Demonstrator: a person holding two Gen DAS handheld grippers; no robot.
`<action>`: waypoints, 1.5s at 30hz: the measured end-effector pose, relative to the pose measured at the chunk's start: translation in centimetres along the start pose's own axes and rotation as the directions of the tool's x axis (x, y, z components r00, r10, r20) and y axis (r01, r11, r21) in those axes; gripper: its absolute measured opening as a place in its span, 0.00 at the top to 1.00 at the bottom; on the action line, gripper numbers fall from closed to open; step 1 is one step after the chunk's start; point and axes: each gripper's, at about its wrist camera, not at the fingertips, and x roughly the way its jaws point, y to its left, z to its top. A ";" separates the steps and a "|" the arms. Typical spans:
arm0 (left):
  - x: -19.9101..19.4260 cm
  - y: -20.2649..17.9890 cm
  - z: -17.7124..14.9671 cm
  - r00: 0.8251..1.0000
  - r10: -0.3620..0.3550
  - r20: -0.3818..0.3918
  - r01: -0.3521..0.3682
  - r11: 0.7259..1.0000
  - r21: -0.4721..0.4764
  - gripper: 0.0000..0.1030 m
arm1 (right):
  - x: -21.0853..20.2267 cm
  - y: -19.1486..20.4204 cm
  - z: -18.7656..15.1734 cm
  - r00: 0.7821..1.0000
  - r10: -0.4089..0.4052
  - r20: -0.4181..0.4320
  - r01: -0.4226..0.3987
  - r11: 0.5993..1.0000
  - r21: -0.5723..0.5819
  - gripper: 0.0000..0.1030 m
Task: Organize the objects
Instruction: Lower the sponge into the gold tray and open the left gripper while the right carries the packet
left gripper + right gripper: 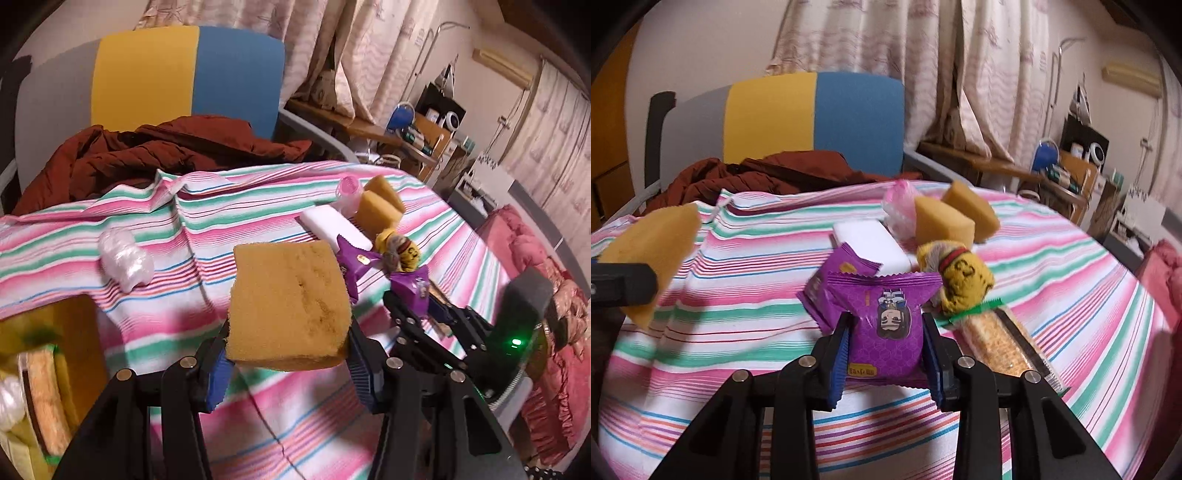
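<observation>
The left gripper [288, 363] is clenched on a large yellow sponge [290, 306], held clear above the striped cloth [207, 221] that covers the table; in the right wrist view this sponge shows at the far left edge. The right gripper [886, 354] grasps a purple snack packet [886, 325] between its blue pads, the packet upright and printed with a cartoon face. A second purple packet [842, 273] lies just behind it, touching a white rectangular block [871, 240]. To the right of the held packet sits a crumpled yellow cloth toy [960, 280], and nearer, a long clear-wrapped cracker bar [1004, 339] lies on the cloth with its green-edged end against the toy. Farther back, two smaller yellow sponges [945, 221] stand side by side next to a pink-tinted plastic bag [899, 210]. At the near left in the left wrist view a yellow box [77, 332] sits beside the table edge; inside it are a wrapped cracker bar [44, 398] and something white, too blurred to identify. A white plastic bundle [125, 258] rests on the cloth just beyond the box. Behind the table, a brown jacket [147, 147] lies heaped on a yellow-and-blue chair [184, 74].
</observation>
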 end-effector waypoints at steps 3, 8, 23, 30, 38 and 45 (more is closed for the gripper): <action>-1.8 0.7 -0.7 1.000 -0.011 0.025 0.011 1.000 -0.019 0.47 | -0.2 0.5 0.1 1.000 0.010 0.003 -0.010 1.000 -0.019 0.65; -4.1 2.2 -2.2 0.998 0.020 0.064 -0.018 1.000 -0.024 0.47 | -0.8 0.6 -0.1 0.999 0.038 -0.004 -0.038 0.999 -0.019 0.65; -9.8 10.1 -6.8 0.988 0.112 0.103 -0.089 0.976 -0.199 0.47 | -4.9 6.1 -0.8 0.968 0.251 -0.030 -0.251 0.968 -0.025 0.65; -11.3 13.8 -7.5 0.978 0.183 0.100 -0.154 0.956 -0.249 0.47 | -7.4 10.8 1.0 0.917 0.398 -0.037 -0.399 0.916 -0.030 0.65; -12.2 18.2 -7.4 0.969 0.239 0.060 -0.208 0.924 -0.322 0.47 | -9.4 16.7 3.6 0.842 0.535 -0.071 -0.539 0.838 -0.087 0.65; -11.4 20.6 -6.8 0.959 0.283 0.001 -0.267 0.908 -0.322 0.46 | -9.2 21.5 4.3 0.816 0.561 -0.137 -0.577 0.804 -0.144 0.65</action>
